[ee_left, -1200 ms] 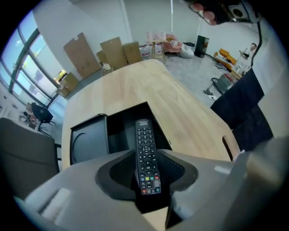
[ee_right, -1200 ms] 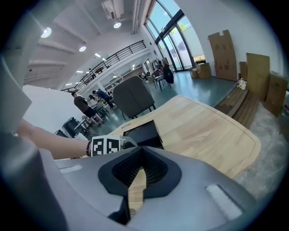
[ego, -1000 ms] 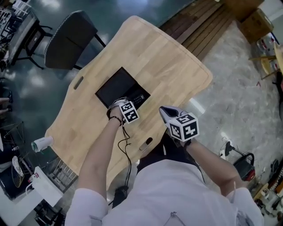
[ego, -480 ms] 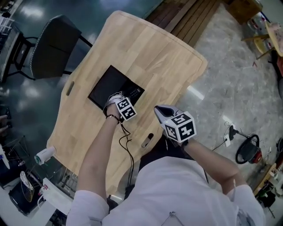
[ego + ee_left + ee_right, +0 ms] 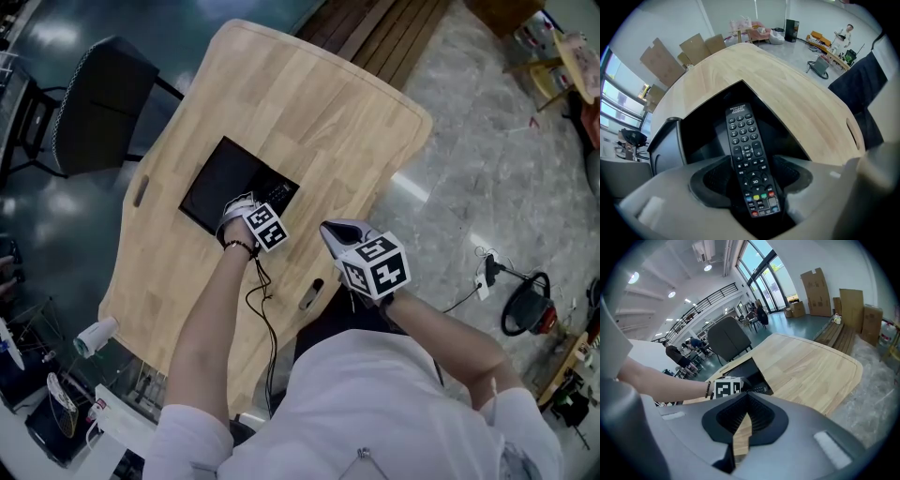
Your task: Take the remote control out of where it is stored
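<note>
Head view: the left gripper (image 5: 246,206) is hiding most of the remote control (image 5: 278,194) in the table's (image 5: 337,112) black recess (image 5: 214,178). Left gripper view: the jaws are clamping the remote's near end, and its top print is showing too small to read. Right gripper view: the right gripper (image 5: 747,401) is hovering closed and empty.

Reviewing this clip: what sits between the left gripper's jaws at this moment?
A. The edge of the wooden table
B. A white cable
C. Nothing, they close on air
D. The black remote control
D: in the left gripper view the remote control lies lengthwise between the two pads of the left gripper, with the black compartment set into the table behind it.
</note>
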`<act>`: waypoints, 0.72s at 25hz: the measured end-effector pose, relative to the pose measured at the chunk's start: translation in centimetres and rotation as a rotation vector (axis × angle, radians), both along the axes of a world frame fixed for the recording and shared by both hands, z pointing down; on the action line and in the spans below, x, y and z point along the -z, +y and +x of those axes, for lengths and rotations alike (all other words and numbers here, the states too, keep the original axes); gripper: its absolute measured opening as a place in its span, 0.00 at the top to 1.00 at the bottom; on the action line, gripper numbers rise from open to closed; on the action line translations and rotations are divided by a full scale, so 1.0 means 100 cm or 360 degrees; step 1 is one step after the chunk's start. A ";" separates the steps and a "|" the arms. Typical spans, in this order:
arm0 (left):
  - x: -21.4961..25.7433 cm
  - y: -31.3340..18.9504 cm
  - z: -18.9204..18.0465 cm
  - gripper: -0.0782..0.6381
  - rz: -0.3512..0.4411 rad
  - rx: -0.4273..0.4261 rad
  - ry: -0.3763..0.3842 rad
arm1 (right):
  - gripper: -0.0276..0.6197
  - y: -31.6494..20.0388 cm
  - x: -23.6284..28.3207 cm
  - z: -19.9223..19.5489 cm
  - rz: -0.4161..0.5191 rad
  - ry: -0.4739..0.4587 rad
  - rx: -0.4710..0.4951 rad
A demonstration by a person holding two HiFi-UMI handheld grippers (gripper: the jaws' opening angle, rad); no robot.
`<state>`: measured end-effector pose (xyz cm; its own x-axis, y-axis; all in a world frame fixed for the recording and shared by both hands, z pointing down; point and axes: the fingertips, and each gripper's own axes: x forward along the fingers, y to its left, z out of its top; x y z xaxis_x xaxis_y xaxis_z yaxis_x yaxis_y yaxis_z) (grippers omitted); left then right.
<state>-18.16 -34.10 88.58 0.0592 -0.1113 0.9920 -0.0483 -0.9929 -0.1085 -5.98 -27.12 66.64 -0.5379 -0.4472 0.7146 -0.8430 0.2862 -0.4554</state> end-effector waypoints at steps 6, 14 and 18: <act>-0.004 0.001 -0.001 0.51 -0.0091 0.0031 -0.0065 | 0.92 0.001 -0.003 -0.007 -0.0003 0.0000 0.0025; -0.003 -0.002 -0.002 0.53 -0.0091 0.0076 -0.0077 | 0.91 0.006 -0.003 -0.006 -0.0006 0.0003 0.0036; 0.000 -0.002 -0.003 0.54 -0.0082 0.0083 -0.0058 | 0.92 0.007 -0.002 0.000 -0.0005 0.0010 0.0023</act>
